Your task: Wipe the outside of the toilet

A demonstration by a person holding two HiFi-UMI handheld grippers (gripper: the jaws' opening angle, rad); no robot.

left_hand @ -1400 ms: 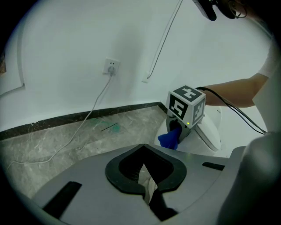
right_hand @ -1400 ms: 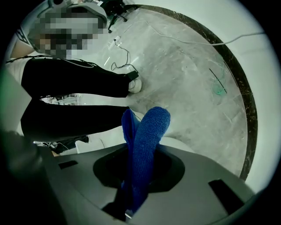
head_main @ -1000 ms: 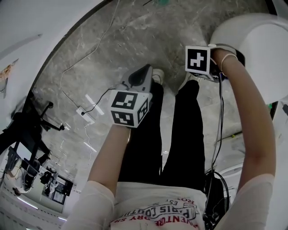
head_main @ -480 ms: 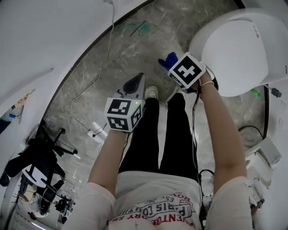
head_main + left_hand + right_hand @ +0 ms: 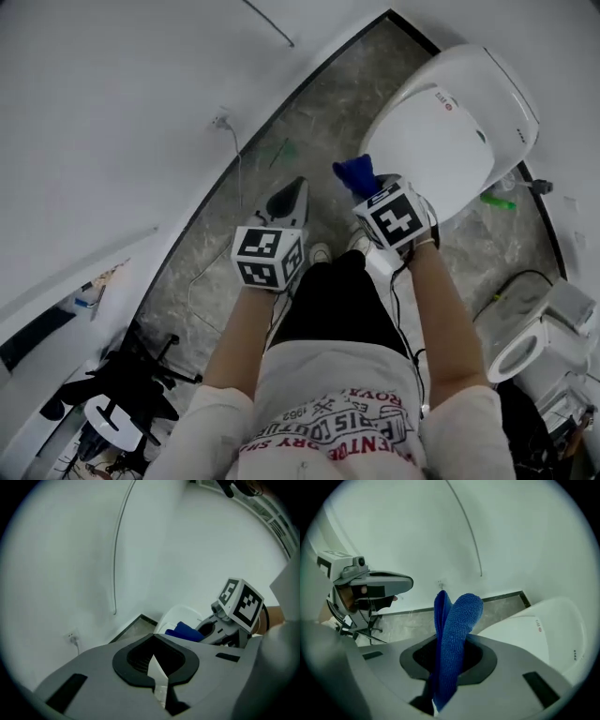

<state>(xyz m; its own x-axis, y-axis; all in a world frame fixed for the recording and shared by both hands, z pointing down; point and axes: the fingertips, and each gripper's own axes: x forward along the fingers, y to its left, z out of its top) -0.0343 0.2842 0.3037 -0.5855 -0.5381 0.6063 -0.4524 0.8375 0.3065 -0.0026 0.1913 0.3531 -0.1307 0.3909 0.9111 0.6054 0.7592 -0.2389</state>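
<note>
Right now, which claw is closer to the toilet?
Right. The right claw, pinching the blue cloth, is close beside the toilet and its closed lid. The left claw is farther away, over the floor on the right claw's other side.

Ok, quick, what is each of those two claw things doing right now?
Left gripper: shut, nothing between its jaws.
Right gripper: shut on the blue cloth.
</note>
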